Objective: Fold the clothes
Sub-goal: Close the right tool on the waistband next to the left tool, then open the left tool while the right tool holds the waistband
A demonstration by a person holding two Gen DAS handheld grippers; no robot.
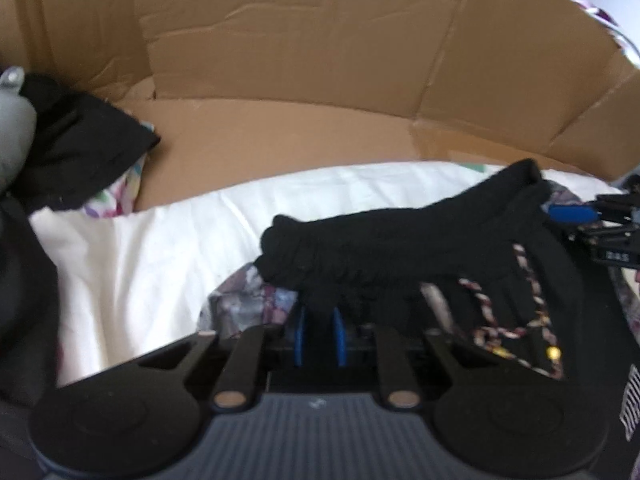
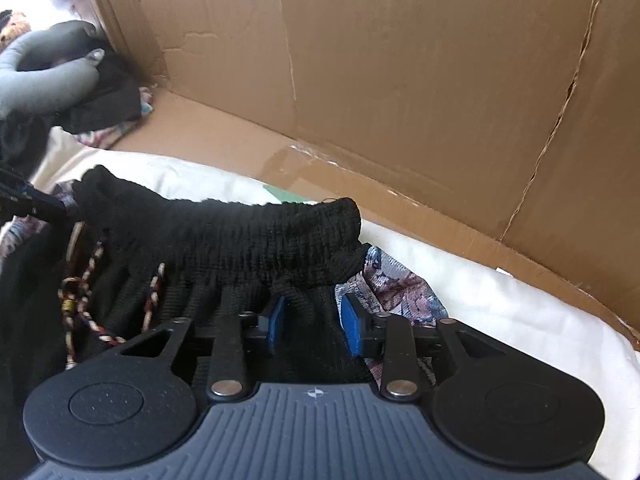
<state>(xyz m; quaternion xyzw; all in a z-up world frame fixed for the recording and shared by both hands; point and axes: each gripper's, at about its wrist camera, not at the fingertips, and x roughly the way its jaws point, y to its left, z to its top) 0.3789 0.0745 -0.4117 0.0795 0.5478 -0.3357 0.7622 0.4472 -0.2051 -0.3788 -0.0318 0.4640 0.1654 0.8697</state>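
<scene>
Blue pads are doing the work at the bottom centre of both wrist views. The left gripper is pinching black knit between its pads, clamped on the gathered waistband of the black garment. The right gripper is gripping the same waistband further along, a fold of ribbed cloth filling the gap between its pads. With two grips spaced along one edge, the garment is hanging stretched between them, presumably so it can be squared up for a fold.

Moving outward, a braided drawstring in red, white and dark strands is dangling at the lower left of the right view, a yellow bead on it. Under the garment, a floral patterned cloth is peeking out, and both are sitting over a white sheet spread across mid-frame.

Further back, a brown cardboard wall is filling the top of each view. At the upper left, a grey padded shape is lying on another dark bundle.

Writing: small pale digits are showing on the other gripper's body at the right edge of the left view, too blurred to read.
</scene>
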